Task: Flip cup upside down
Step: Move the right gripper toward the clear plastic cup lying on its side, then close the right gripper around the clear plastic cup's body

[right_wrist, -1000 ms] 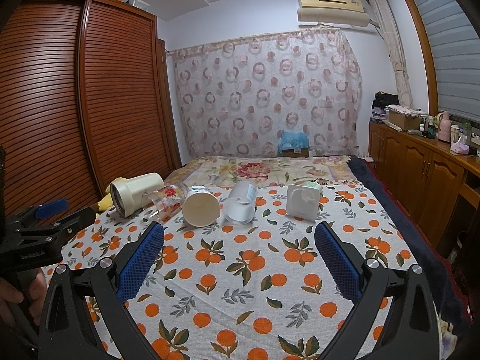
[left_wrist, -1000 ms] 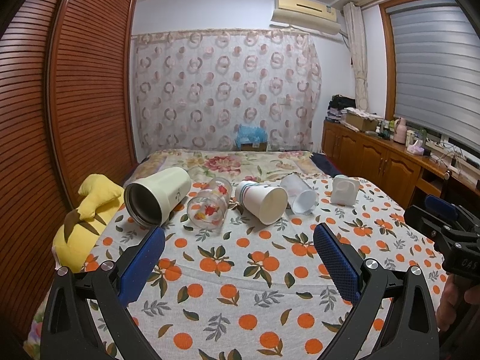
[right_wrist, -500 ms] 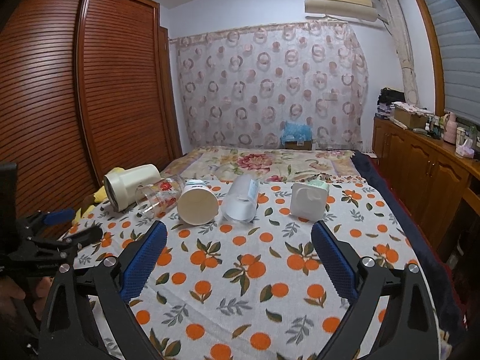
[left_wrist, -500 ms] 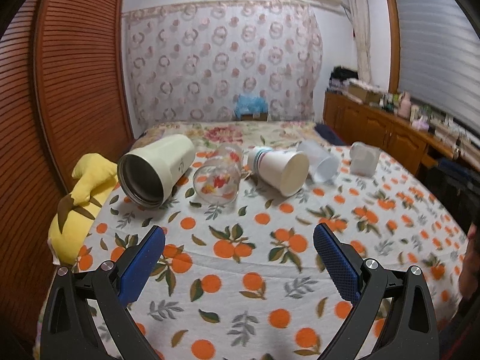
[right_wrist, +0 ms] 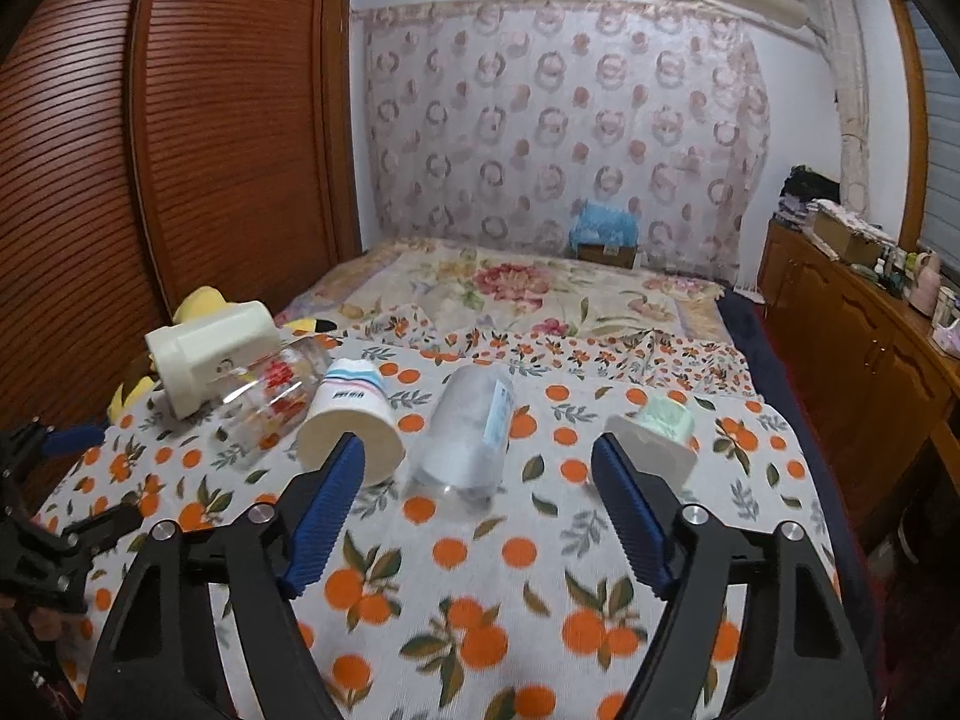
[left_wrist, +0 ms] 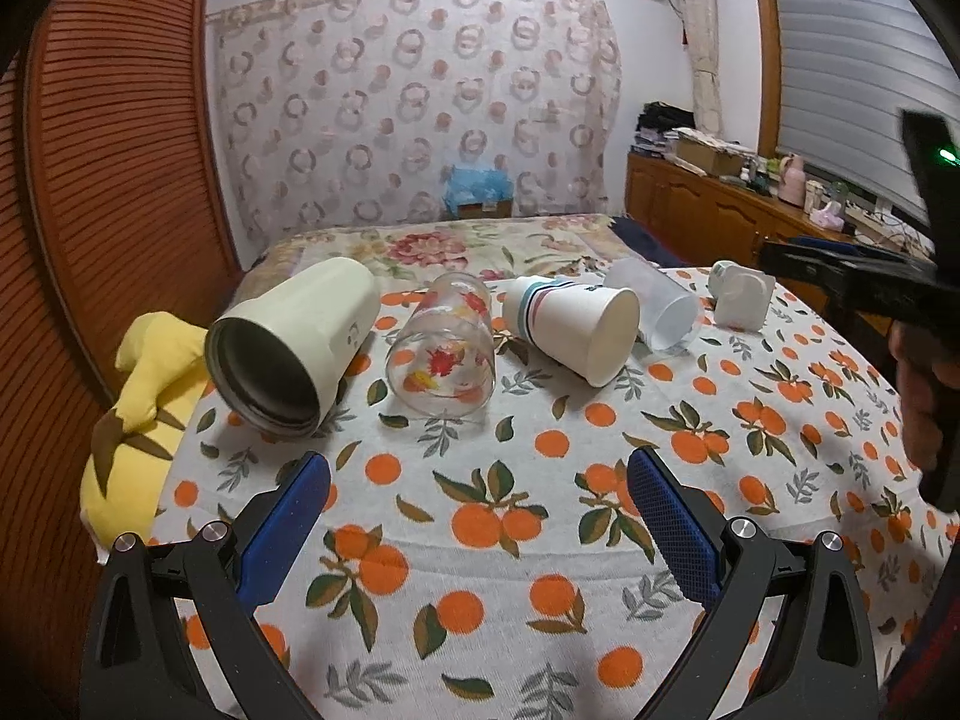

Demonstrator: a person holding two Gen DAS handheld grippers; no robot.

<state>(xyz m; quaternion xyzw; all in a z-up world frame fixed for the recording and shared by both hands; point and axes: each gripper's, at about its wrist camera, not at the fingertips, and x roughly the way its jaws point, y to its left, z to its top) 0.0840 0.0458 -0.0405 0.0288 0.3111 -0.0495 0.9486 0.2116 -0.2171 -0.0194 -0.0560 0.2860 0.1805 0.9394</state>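
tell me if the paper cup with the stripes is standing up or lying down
Lying down. The striped paper cup rests on its side on the orange-print cloth, between the glass tumbler and the clear plastic cup.

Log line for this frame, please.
phase: approach | left gripper: open, empty | right gripper: open, facing clear plastic cup | five cups lying sideways on orange-print cloth | none flipped
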